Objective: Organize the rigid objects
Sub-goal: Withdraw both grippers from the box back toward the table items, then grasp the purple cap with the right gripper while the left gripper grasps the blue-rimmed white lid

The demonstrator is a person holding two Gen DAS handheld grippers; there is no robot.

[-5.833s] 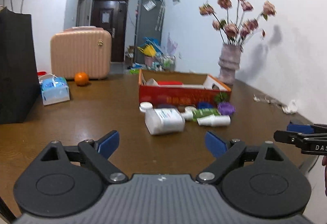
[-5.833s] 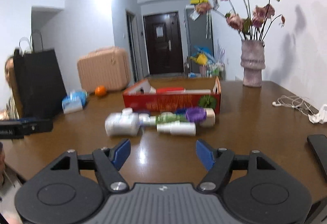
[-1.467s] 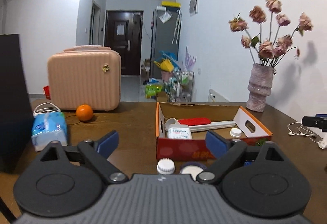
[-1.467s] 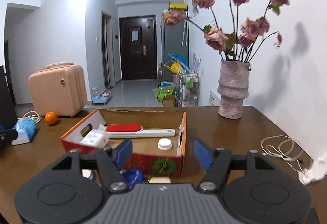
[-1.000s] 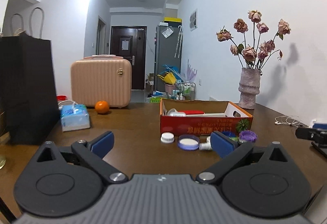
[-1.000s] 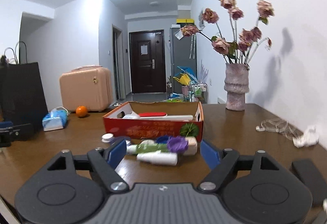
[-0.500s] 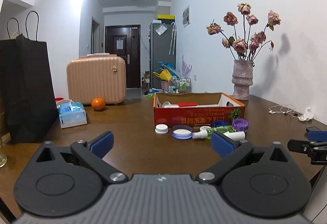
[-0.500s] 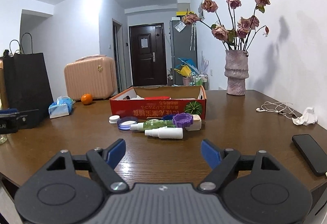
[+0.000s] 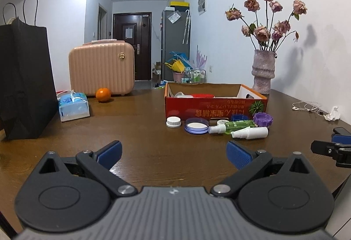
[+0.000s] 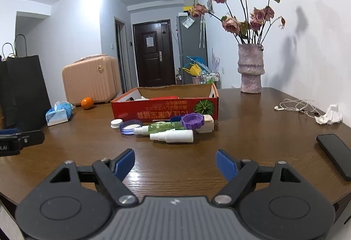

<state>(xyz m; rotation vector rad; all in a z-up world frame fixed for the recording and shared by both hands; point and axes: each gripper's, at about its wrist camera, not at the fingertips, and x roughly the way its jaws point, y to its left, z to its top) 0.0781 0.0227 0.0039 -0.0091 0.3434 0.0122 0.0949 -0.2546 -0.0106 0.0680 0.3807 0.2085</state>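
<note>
A red cardboard box (image 9: pixel 216 106) (image 10: pixel 164 108) stands mid-table with a few items inside. In front of it lie a white cap (image 9: pixel 173 121), a round blue-rimmed lid (image 9: pixel 196 126), a green spray bottle (image 9: pixel 232 126), a white spray bottle (image 9: pixel 250 132) (image 10: pixel 172 136), a purple lid (image 9: pixel 262 119) (image 10: pixel 192 121) and a beige block (image 10: pixel 206 125). My left gripper (image 9: pixel 173 152) is open and empty, near the table's front. My right gripper (image 10: pixel 175 162) is open and empty, also well short of the objects.
A black paper bag (image 9: pixel 22 82), tissue pack (image 9: pixel 73 106), orange (image 9: pixel 103 94) and pink suitcase (image 9: pixel 101 68) stand at the left. A vase of dried roses (image 10: pixel 251 69), earphones (image 10: pixel 294 106), crumpled paper (image 10: pixel 331 117) and a black phone (image 10: pixel 334 155) are at the right.
Both grippers have drawn back from the box toward the table's front edge. The big white bottle seen in the earliest frames no longer lies in front of the box.
</note>
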